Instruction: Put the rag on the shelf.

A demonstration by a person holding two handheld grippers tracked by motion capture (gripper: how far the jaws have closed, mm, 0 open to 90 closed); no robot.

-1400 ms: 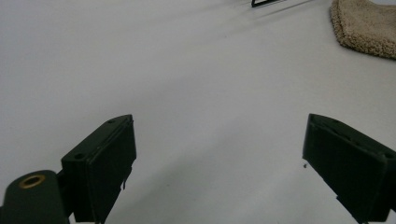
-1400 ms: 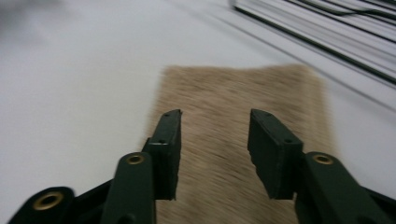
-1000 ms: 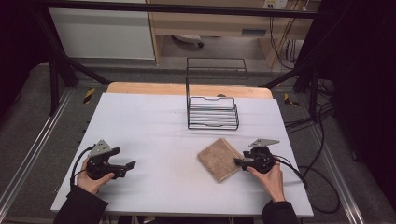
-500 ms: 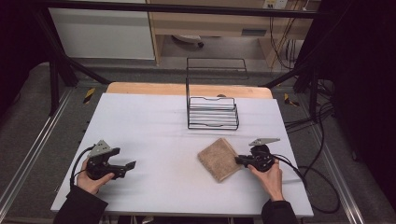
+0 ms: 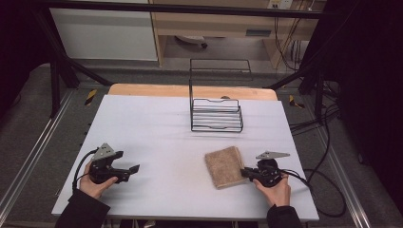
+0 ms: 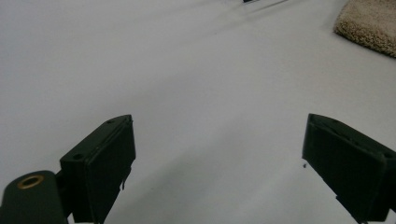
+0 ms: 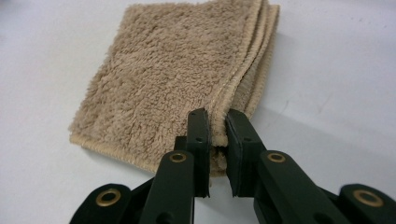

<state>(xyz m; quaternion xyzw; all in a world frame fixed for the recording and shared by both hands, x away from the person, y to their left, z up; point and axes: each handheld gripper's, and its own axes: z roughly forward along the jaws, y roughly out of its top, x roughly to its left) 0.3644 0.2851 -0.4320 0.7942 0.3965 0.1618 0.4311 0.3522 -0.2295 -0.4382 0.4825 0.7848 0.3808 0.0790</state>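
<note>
High view: towel (image 5: 225,166) flat on counter (image 5: 157,123) nearer than rack (image 5: 216,116), right gripper (image 5: 248,173) at its right edge, left gripper (image 5: 133,169) well left; left gripper view: jaws wide, bare; right gripper view: jaws clamped on towel corner.

What we can't fully see

The towel (image 6: 371,23) is cut off by the left gripper view's top right corner; in the right gripper view its pinched corner (image 7: 217,140) hides between the jaws, and we can't count its folded layers.
</note>
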